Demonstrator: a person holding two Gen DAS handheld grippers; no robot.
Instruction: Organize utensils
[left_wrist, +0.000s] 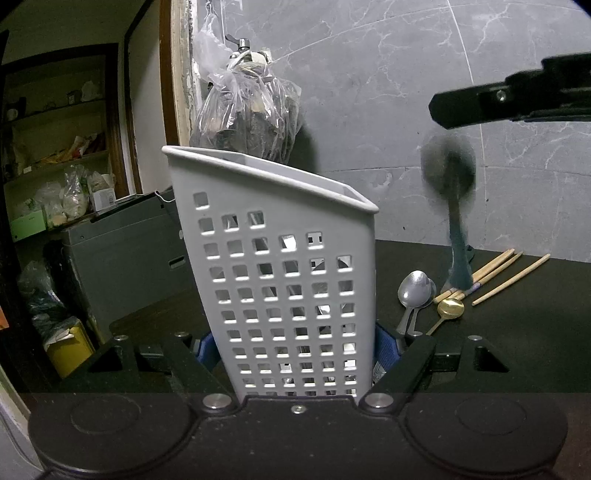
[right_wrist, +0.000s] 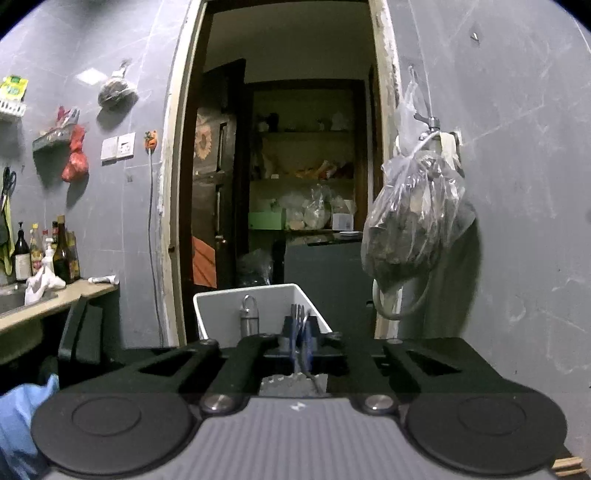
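My left gripper (left_wrist: 295, 350) is shut on a white perforated utensil holder (left_wrist: 280, 266), its blue pads (left_wrist: 384, 350) pressing both sides near the base. In the right wrist view the holder (right_wrist: 266, 295) shows a metal loop handle (right_wrist: 249, 308) and fork tines (right_wrist: 297, 312) inside. My right gripper (right_wrist: 301, 341) has its pads together and hovers high right of the holder, seen as a black tip (left_wrist: 439, 109). Below it, apart from it, a blurred teal-handled utensil (left_wrist: 458, 254) with a dark round head stands on end on the table. Two silver spoons (left_wrist: 413, 291), a gold spoon (left_wrist: 450, 308) and chopsticks (left_wrist: 498, 269) lie there.
The black table (left_wrist: 517, 332) meets a grey marble wall. A full plastic bag (left_wrist: 247, 122) hangs from a tap just behind the holder. A doorway opens to shelves at the left. A counter with bottles (right_wrist: 55, 251) stands far left, and a blue sleeve (right_wrist: 18, 424) shows low.
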